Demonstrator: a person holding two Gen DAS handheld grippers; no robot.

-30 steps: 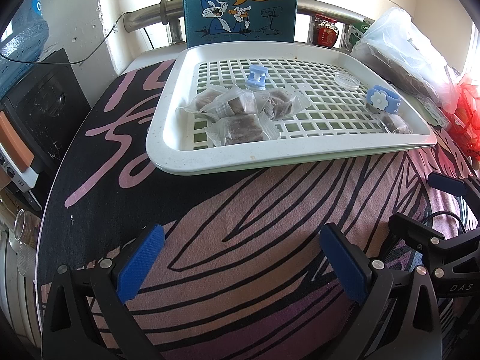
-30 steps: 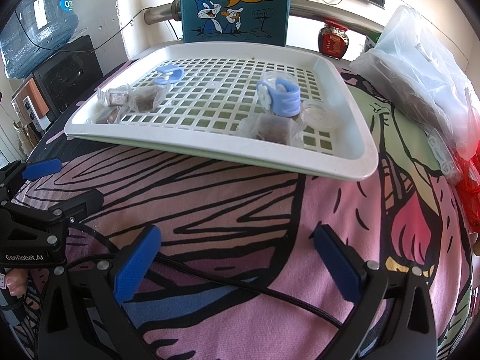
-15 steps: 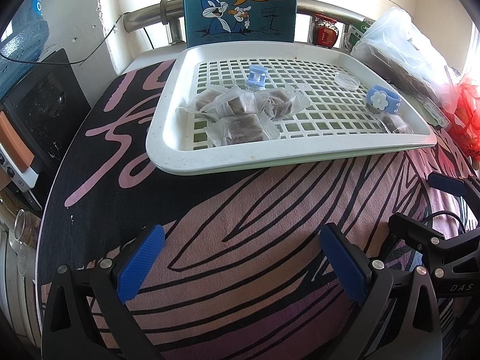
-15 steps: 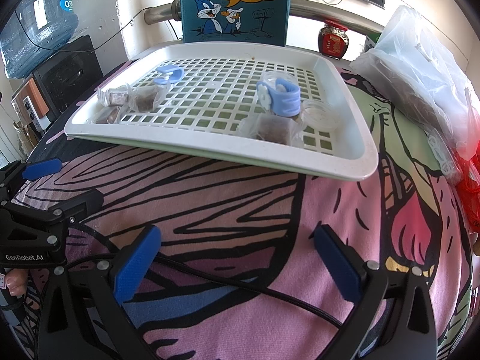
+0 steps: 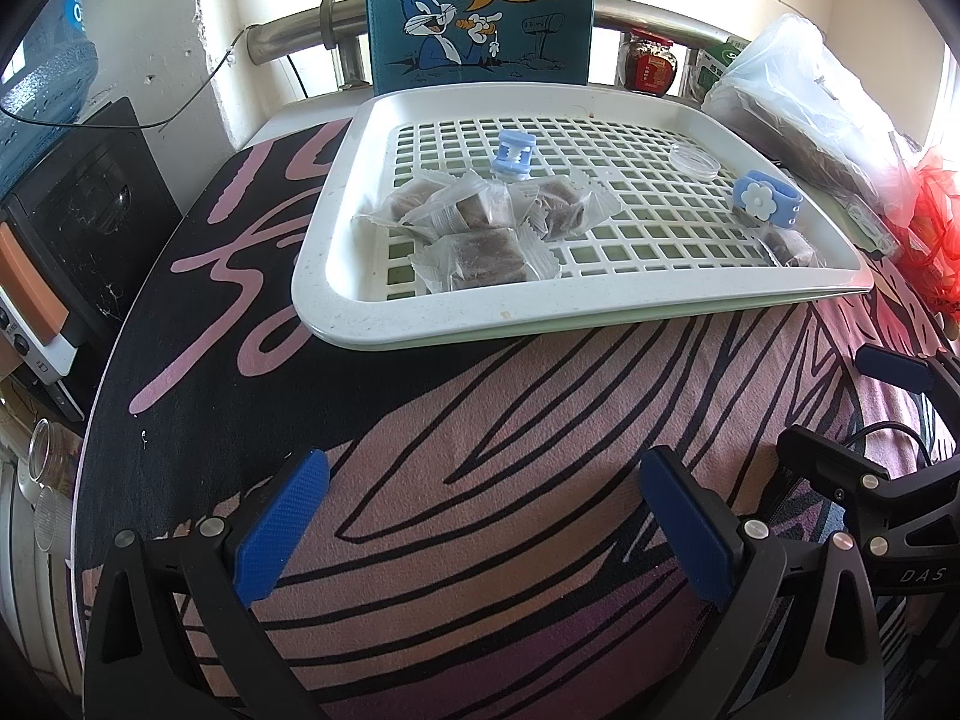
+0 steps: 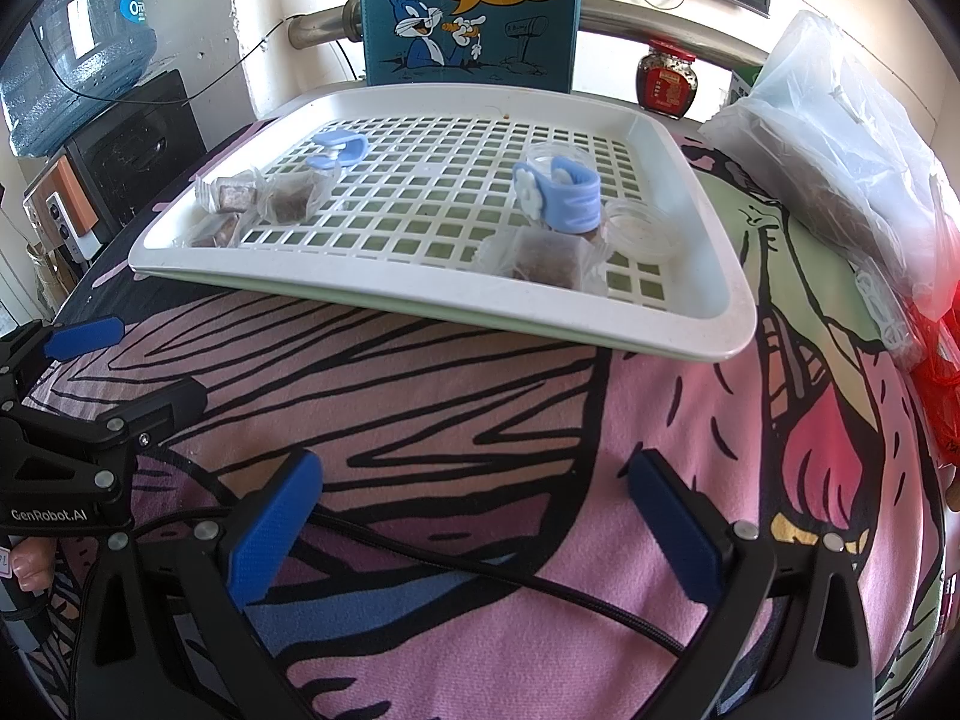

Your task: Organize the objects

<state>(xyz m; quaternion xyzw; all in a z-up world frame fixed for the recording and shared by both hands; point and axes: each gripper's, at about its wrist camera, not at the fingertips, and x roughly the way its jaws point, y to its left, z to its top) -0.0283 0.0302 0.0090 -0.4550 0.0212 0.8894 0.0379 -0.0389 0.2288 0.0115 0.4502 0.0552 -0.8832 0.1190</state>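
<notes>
Nothing has shifted over the last second: both views match the earlier ones, the tray's contents lie just as they did, and neither tool has advanced. That suggests the sorting has not yet begun, or sits in a pause before the first reach.

The white slotted tray (image 5: 420, 324) rests on the cartoon-print cloth covering the tabletop (image 5: 480, 420), in front of the blue Bugs Bunny board (image 5: 480, 6). Toward the tray's left side lies a cluster of wrapped brown sweets (image 5: 474, 228), overlapping one another, with a small blue clip (image 5: 513, 155) just behind them. Toward the tray's right side lie a blue flower band (image 5: 767, 201), a clear round lid (image 5: 694, 159) behind it, and one more wrapped sweet (image 6: 543, 258) at the near right corner, touching the band. A clear shallow dish (image 6: 642, 228) sits beside that sweet.

The left tongs (image 5: 480, 516) hang low over the cloth, well short of the tray's near rim, spread wide and holding nothing. The right tongs (image 6: 474, 516) hang likewise, also wide apart and empty, pointing toward the tray's right portion. A black cable (image 6: 480, 564) runs across the cloth beneath them. Each tool shows at the edge of the other's view, side by side and level.

Judging by the layout, the stray sweet by the band is a likely first pick for the right side.
</notes>
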